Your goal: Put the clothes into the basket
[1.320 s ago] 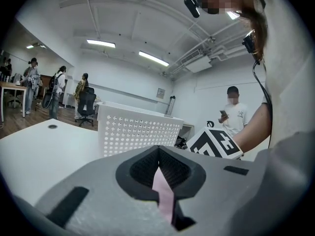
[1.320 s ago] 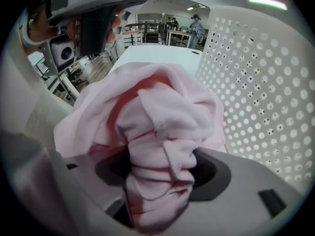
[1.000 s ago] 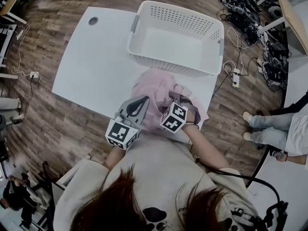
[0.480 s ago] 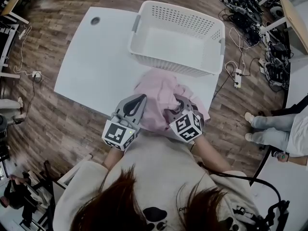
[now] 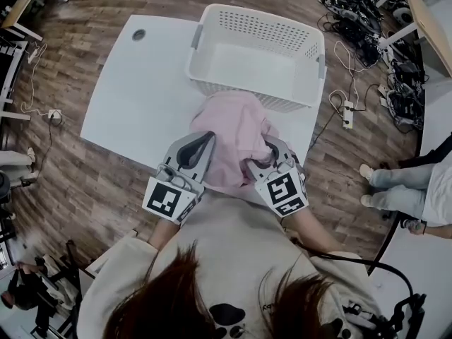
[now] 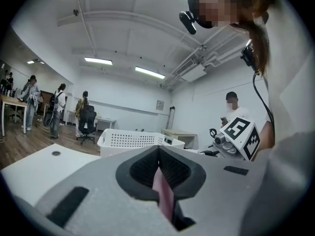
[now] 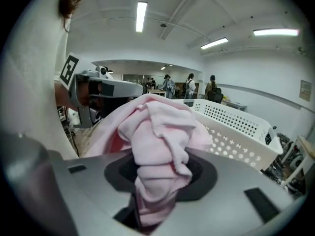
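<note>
Pink garment [image 5: 236,129], soft cloth crumpled into rounded folds, sits bunched at the near edge of the smooth white tabletop [image 5: 134,97], just beside the rectangular white plastic basket [image 5: 212,83] with perforated walls. On one side the left gripper [image 5: 201,147] is pinched tight on a thin, flat fold of it; on the other the right gripper [image 5: 263,157] clamps a thick, rumpled wad.

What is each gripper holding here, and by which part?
Both hold the pink garment: left gripper pinches a thin edge, right gripper clamps a bunched fold.
</note>
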Motion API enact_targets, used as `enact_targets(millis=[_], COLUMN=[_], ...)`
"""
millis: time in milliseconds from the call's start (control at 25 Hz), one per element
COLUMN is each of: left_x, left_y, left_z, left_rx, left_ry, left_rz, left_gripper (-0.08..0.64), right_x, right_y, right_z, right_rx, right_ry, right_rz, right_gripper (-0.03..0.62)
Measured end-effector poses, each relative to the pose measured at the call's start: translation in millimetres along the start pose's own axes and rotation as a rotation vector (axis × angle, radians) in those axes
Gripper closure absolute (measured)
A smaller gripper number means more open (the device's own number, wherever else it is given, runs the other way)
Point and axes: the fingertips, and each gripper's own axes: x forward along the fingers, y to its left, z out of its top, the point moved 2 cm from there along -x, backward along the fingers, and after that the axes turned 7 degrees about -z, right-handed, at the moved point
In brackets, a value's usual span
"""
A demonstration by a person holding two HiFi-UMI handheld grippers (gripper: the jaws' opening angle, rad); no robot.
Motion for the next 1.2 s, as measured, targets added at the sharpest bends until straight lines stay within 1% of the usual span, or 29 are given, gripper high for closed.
enact_targets(millis=[120,200,680,880,1040,1200], left_x=[2,3,16,23,28,29], left_y=[-2,-2,-4,-3,2,12], left_z=[27,43,125,164,195,222], left_rx=[0.032,0.049,0.168,0.222,0.262,0.312], left_ry=[-0.037,-0.058,-0.137,-0.185,-0.236,-0.267], left_rz=[-0.006,-0.009,-0.038,-0.044,-0.034,-0.002], left_gripper=[0.552,0.552,0.552,0.552,0.552,0.552], right_x=[-9,-15,-44,-58,-66,-73], right_y=[-5,-10,-49,-72,-94,-121], right_z=[16,27,91,128,154,179], right_rx=[0.039,0.046,0.018,0.003,0.003,-0.016], right_ry=[-0.041,-0.062,-0.162,-0.218,-0.255,-0.292], right_rz=[-0.008,-0.021,-0.086,-0.125,-0.147,-0.193], right_gripper=[0.423,0.423,0.423,0.423,0.423,0.423])
